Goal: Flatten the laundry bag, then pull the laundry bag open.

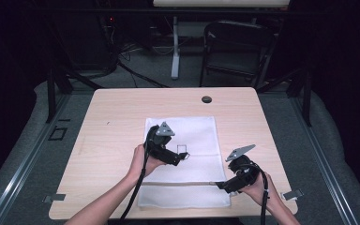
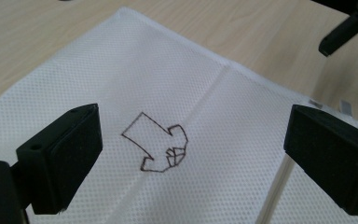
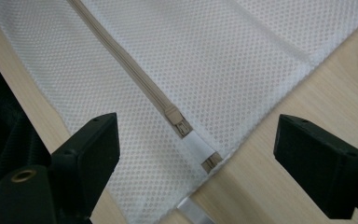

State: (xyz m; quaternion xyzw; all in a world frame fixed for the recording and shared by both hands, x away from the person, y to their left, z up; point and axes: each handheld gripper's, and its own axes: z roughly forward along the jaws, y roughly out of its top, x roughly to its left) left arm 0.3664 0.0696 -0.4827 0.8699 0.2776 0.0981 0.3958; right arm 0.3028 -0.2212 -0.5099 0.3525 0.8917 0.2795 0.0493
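A white mesh bag [image 1: 187, 131] lies flat in the middle of the wooden table [image 1: 117, 117]. A beige zipper [image 1: 178, 183] runs across the bag near its front edge. My left gripper [image 1: 183, 156] hovers over the bag's middle, open, with a small drawn outline [image 2: 156, 144] on the fabric between its jaws. My right gripper [image 1: 221, 185] stands open at the bag's front right edge. In the right gripper view the zipper's slider [image 3: 179, 123] lies between the open jaws, untouched. The right gripper's jaw tip [image 2: 340, 32] appears far off in the left gripper view.
A black grommet [image 1: 206, 99] sits near the table's far edge. Metal clips [image 1: 54, 198] [image 1: 293, 193] mark the front corners. Behind the table stand a dark folding chair [image 1: 236, 47] and a white table leg [image 1: 175, 47].
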